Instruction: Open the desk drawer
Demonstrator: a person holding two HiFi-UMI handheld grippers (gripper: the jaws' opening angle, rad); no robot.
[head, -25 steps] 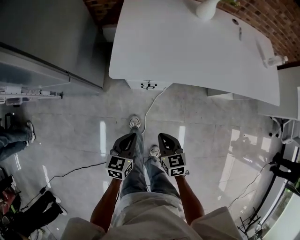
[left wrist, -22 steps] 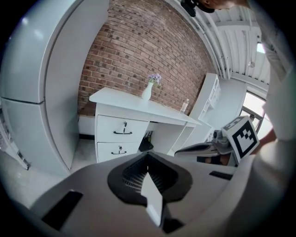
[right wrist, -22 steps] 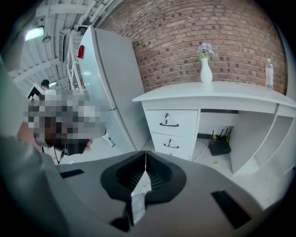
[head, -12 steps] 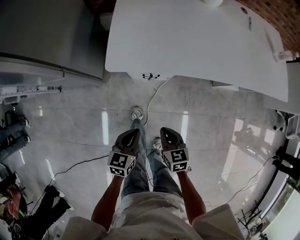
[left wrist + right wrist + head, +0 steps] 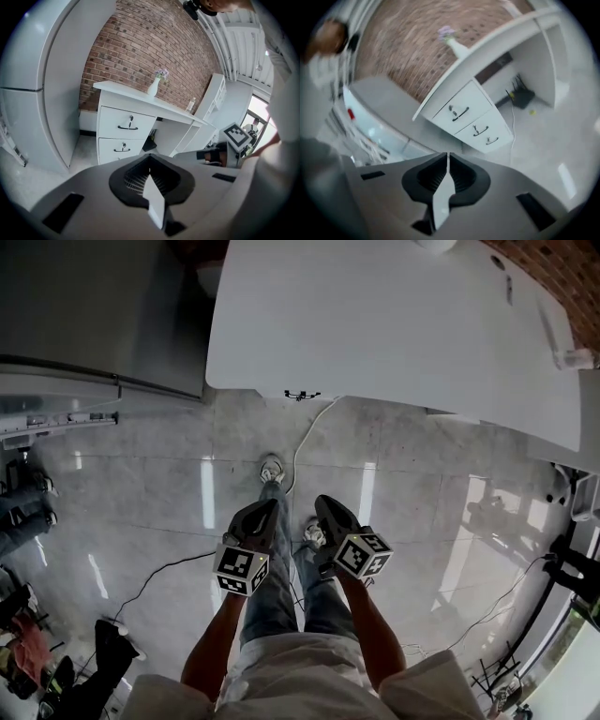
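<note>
The white desk [image 5: 375, 324] stands ahead of me, with a black drawer handle [image 5: 302, 394] showing under its front edge. In the left gripper view its top drawer [image 5: 126, 123] and second drawer [image 5: 121, 147] are both closed. The right gripper view is tilted and blurred and shows the same drawer stack [image 5: 461, 110]. My left gripper [image 5: 265, 507] and right gripper [image 5: 323, 502] hang side by side over my legs, well short of the desk. Both are shut with nothing between the jaws. The right gripper [image 5: 225, 150] also shows at the right of the left gripper view.
A tall grey cabinet [image 5: 94, 315] stands left of the desk. A white cable [image 5: 300, 451] runs across the tiled floor from under the desk. A white vase [image 5: 154, 86] sits on the desktop. Another person's feet [image 5: 23, 507] are at the far left. White shelving [image 5: 213, 101] stands on the right.
Both grippers have sunk a little. The right gripper has rolled, so its marker cube now sits turned. The desk fills more of the top of the head view.
</note>
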